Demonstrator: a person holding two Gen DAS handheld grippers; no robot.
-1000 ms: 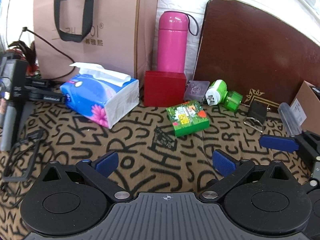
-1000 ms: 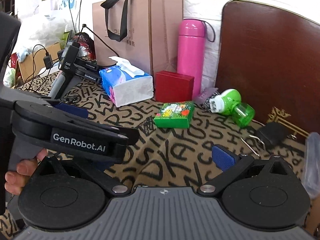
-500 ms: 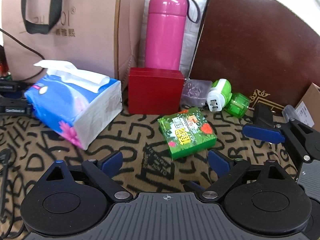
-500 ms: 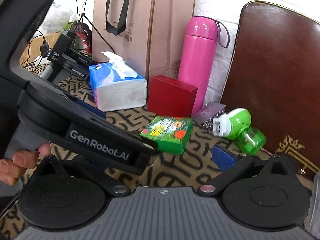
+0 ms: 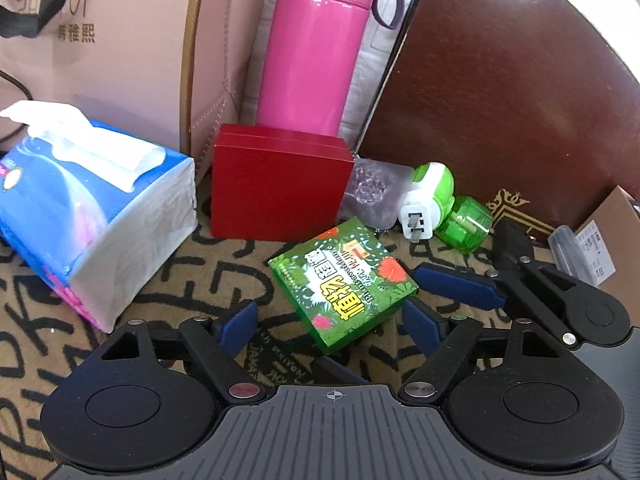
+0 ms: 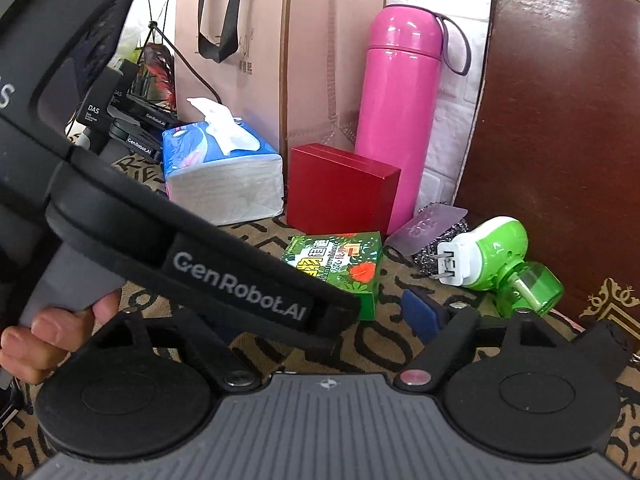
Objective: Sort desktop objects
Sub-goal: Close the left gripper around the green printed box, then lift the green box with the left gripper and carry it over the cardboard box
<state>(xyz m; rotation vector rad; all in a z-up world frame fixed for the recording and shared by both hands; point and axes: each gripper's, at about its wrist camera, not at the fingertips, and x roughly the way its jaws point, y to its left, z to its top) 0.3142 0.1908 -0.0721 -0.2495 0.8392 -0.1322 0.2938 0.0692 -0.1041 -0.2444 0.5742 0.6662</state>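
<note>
A green flowered box (image 5: 344, 282) lies flat on the lettered cloth, just ahead of my left gripper (image 5: 332, 320), which is open with the box's near corner between its blue pads. The box also shows in the right wrist view (image 6: 340, 264). My right gripper (image 6: 320, 312) is open; its left finger is hidden behind the left gripper's black body (image 6: 180, 248). Its right pad (image 6: 418, 312) sits to the right of the box. One right-gripper finger (image 5: 460, 284) shows beside the box in the left wrist view.
Behind the box stand a red box (image 5: 280, 188), a pink flask (image 5: 316, 48), a tissue pack (image 5: 88, 204), a paper bag (image 5: 120, 40) and a brown board (image 5: 520, 100). A green plug-in device (image 5: 444, 208) and a clear purple card (image 5: 372, 196) lie to the right.
Both grippers have moved forward toward the green box, which now looks larger and lies between the left gripper's pads. Both stay open.
</note>
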